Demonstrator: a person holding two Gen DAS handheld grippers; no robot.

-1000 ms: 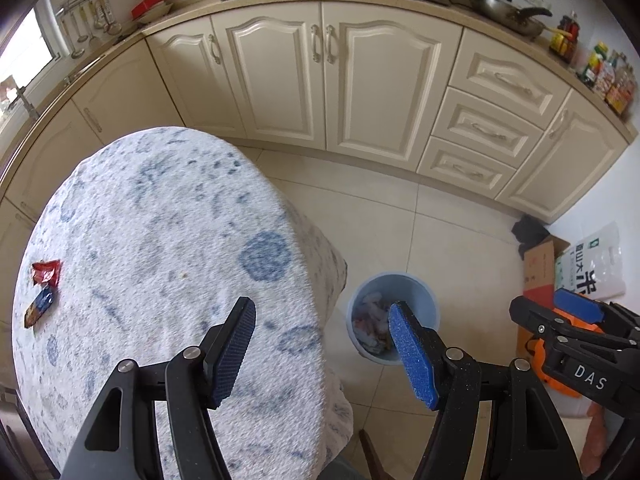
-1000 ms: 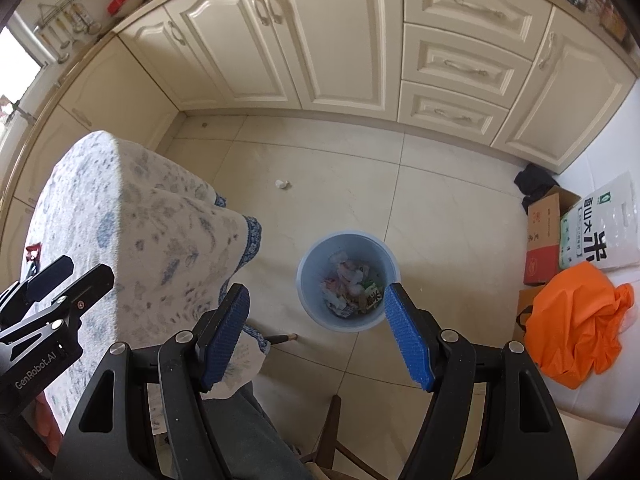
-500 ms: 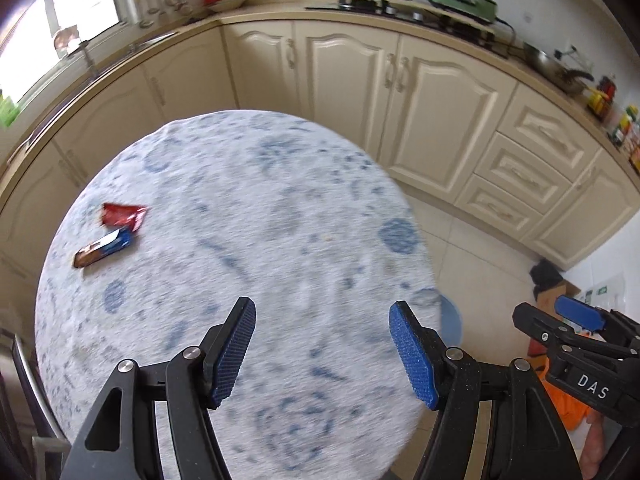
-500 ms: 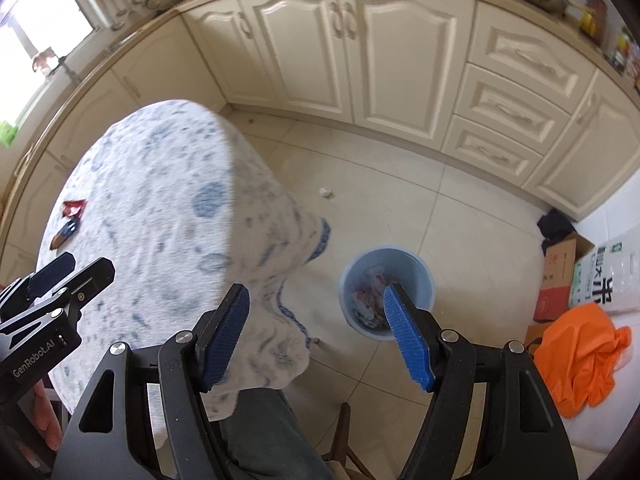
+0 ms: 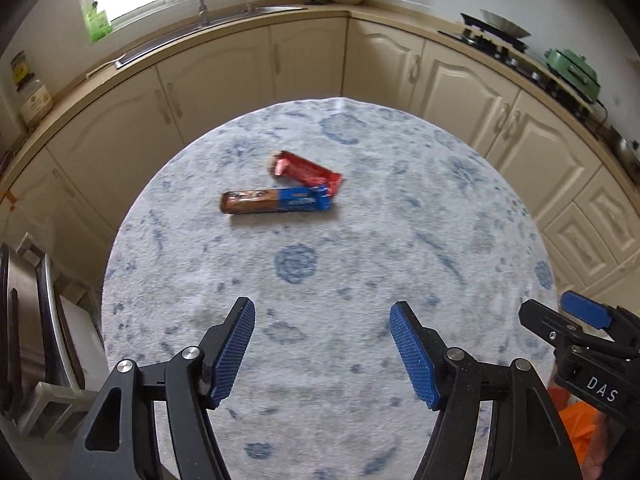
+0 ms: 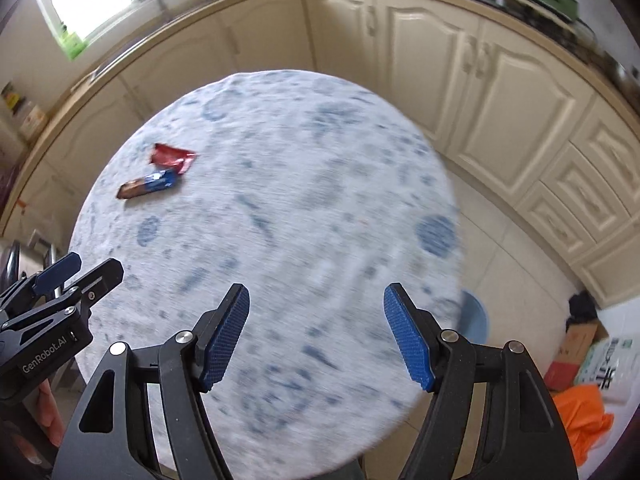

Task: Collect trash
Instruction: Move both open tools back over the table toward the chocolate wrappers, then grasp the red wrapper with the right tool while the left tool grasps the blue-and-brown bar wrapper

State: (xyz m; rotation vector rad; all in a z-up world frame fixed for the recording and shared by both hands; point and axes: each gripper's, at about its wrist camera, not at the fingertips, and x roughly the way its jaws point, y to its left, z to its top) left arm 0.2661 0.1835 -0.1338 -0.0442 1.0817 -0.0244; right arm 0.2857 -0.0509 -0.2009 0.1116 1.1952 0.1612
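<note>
Two snack wrappers lie side by side on a round table (image 5: 400,280) covered with a white-and-blue cloth: a red wrapper (image 5: 306,171) (image 6: 173,157) and a brown-and-blue wrapper (image 5: 276,201) (image 6: 148,185). My left gripper (image 5: 322,322) hovers open over the near part of the table, the wrappers well ahead of it, nothing between its fingers. My right gripper (image 6: 316,310) is open and empty too, over the table's near right part, with the wrappers far off to its upper left. A blue trash bin (image 6: 474,318) peeks out past the table's right edge.
Cream kitchen cabinets (image 5: 460,76) curve round behind the table, with a sink (image 5: 208,16) and a stove (image 5: 500,40) on the counter. On the floor at the right lie a cardboard box (image 6: 576,344) and an orange bag (image 6: 584,412). A metal rack (image 5: 36,320) stands left of the table.
Both grippers have swung left from above the trash bin to over the table, still open. The wrappers now sit near the middle of the left wrist view and the bin is almost hidden.
</note>
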